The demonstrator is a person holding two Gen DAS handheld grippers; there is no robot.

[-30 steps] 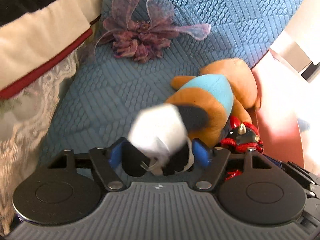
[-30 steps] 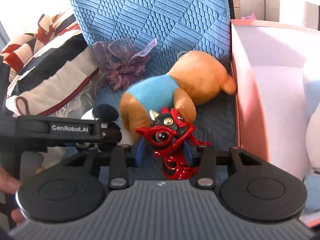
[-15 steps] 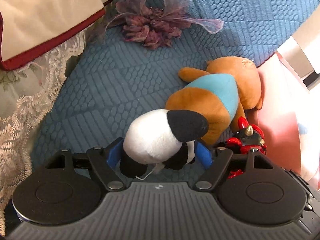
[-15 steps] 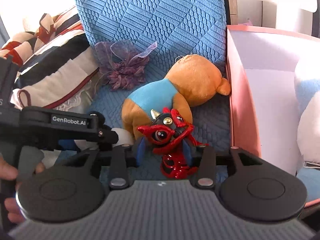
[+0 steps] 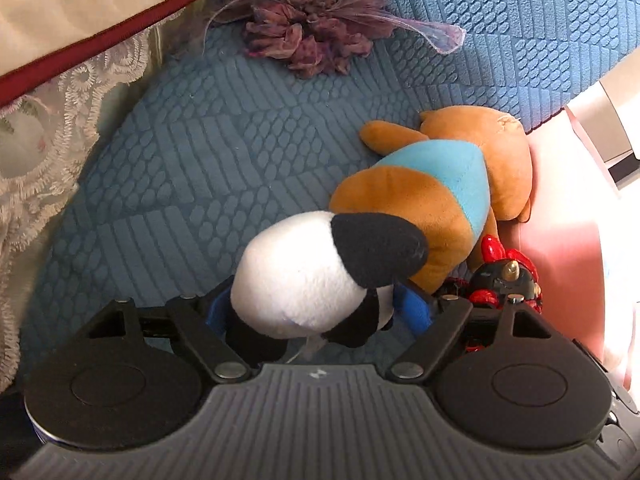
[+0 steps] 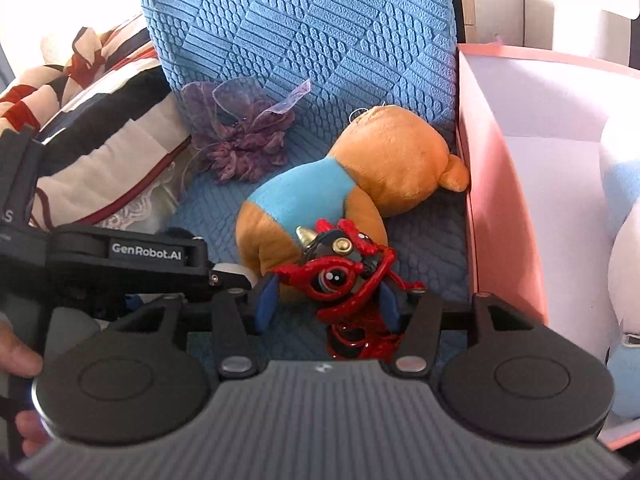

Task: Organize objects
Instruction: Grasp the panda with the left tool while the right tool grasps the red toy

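My left gripper (image 5: 316,308) is shut on a white and black panda plush (image 5: 312,276), held above the blue cushion (image 5: 200,160). My right gripper (image 6: 326,300) is shut on a red and black dragon figure (image 6: 340,276), which also shows in the left wrist view (image 5: 504,280). An orange bear plush with a light blue shirt (image 5: 436,192) lies on the cushion beyond both grippers; it also shows in the right wrist view (image 6: 340,192). A pink box (image 6: 500,200) stands to the right of the bear.
A purple fabric flower (image 5: 316,36) lies at the back of the cushion, also in the right wrist view (image 6: 244,136). Striped pillows (image 6: 88,128) and lace fabric (image 5: 52,128) lie to the left. A white and blue plush (image 6: 624,248) sits in the pink box.
Both grippers have lifted and drawn back a little with their toys. The panda plush has stopped swinging and hangs still. The bear has not moved.
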